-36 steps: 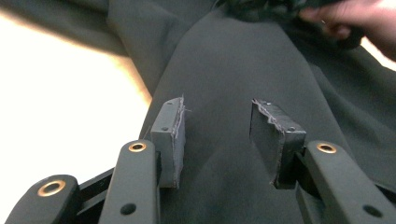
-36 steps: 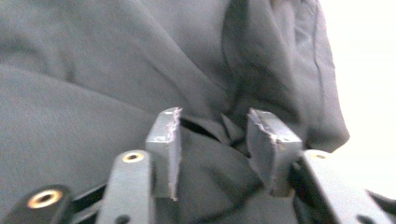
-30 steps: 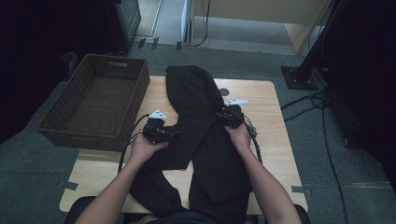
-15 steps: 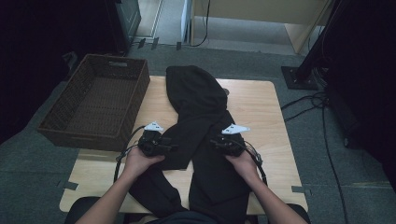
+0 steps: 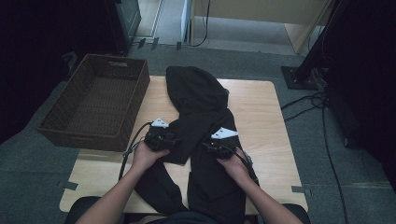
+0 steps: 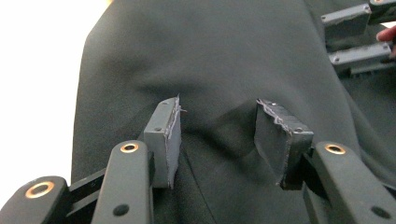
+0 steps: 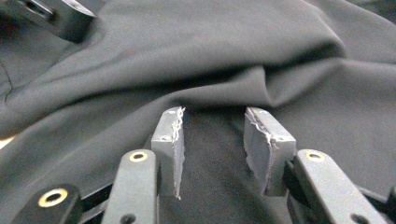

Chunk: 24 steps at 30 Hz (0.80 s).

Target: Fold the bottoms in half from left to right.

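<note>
both grippers, left and right, gape over the trousers, unclamped; risk: pads pinch both layers, fold drags crooked.

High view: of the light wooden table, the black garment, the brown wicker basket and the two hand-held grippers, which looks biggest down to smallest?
1. Light wooden table.
2. Black garment and brown wicker basket: too alike to rank.
3. Left gripper and right gripper: alike, smallest.
</note>
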Motion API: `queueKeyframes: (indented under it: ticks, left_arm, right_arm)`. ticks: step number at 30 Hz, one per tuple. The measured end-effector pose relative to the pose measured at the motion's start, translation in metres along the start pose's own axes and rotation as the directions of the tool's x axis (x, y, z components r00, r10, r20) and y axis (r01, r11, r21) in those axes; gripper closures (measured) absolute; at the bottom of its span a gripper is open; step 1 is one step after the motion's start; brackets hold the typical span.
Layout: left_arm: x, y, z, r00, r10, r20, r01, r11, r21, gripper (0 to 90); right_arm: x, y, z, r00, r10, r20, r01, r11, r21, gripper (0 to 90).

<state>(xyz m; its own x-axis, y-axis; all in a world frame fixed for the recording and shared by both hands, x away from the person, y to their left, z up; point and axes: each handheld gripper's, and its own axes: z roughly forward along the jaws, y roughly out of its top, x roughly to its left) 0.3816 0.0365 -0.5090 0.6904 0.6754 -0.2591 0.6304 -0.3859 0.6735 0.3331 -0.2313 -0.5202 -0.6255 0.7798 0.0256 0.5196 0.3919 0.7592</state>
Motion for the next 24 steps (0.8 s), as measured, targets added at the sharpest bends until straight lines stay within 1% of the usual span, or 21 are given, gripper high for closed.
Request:
queueKeyframes:
  ticks: [2,3,5,6,8,9,10,12,13,14,16,20,24]
  left_arm:
    - [0.004,0.01,0.006,0.9993,0.004,-0.038,-0.004,1.0,0.007,51.0]
    - [0.007,0.015,0.01,0.9989,0.008,-0.046,-0.008,0.9999,0.011,51.5]
    - [0.011,0.022,0.013,0.9984,0.005,-0.056,-0.004,1.0,0.006,51.7]
    - [0.013,0.024,0.012,0.9988,0.003,-0.05,-0.003,1.0,0.001,51.8]
    - [0.015,0.026,0.006,0.9994,-0.018,-0.031,0.017,0.9996,-0.022,51.7]
    - [0.015,0.026,0.002,0.9995,-0.019,-0.025,0.018,0.9994,-0.029,51.5]
    - [0.015,0.026,-0.002,0.9996,-0.016,-0.023,0.015,0.9993,-0.033,51.3]
    - [0.013,0.024,-0.015,0.9995,0.001,-0.031,-0.003,0.9985,-0.054,50.7]
    - [0.012,0.023,-0.019,0.9993,0.006,-0.038,-0.008,0.9984,-0.056,50.4]
    - [0.011,0.019,-0.025,0.9987,0.011,-0.049,-0.014,0.9981,-0.06,50.2]
    - [0.011,0.014,-0.033,0.9983,0.011,-0.058,-0.014,0.9979,-0.063,49.8]
    - [0.014,0.002,-0.048,0.9981,-0.01,-0.061,0.005,0.997,-0.077,49.2]
    - [0.016,-0.002,-0.052,0.997,-0.011,-0.076,0.005,0.9972,-0.074,48.5]
  right_arm:
    - [-0.003,0.01,0.011,1.0,0.007,0.004,-0.007,1.0,-0.001,58.3]
    - [-0.004,0.013,0.015,0.9999,0.013,0.01,-0.013,1.0,-0.004,58.2]
    - [-0.007,0.022,0.026,0.9996,0.022,0.018,-0.022,1.0,-0.002,58.1]
    - [-0.009,0.026,0.03,0.9993,0.028,0.025,-0.028,1.0,-0.005,57.9]
    - [-0.016,0.033,0.038,0.9988,0.034,0.036,-0.033,0.999,-0.009,57.6]
    - [-0.019,0.036,0.041,0.998,0.045,0.044,-0.045,0.999,-0.01,57.6]
    - [-0.023,0.038,0.045,0.9972,0.054,0.051,-0.054,0.998,-0.013,57.7]
    - [-0.028,0.042,0.048,0.9957,0.068,0.063,-0.067,0.998,-0.013,58.2]
    - [-0.03,0.043,0.05,0.9948,0.073,0.07,-0.073,0.997,-0.013,58.9]
    - [-0.03,0.043,0.05,0.9945,0.078,0.07,-0.077,0.997,-0.013,59.1]
    - [-0.028,0.042,0.048,0.9937,0.083,0.075,-0.083,0.996,-0.014,59.7]
    - [-0.02,0.033,0.038,0.9962,0.063,0.061,-0.062,0.998,-0.013,60.0]
    - [-0.011,0.022,0.025,0.998,0.049,0.041,-0.049,0.999,-0.01,60.4]
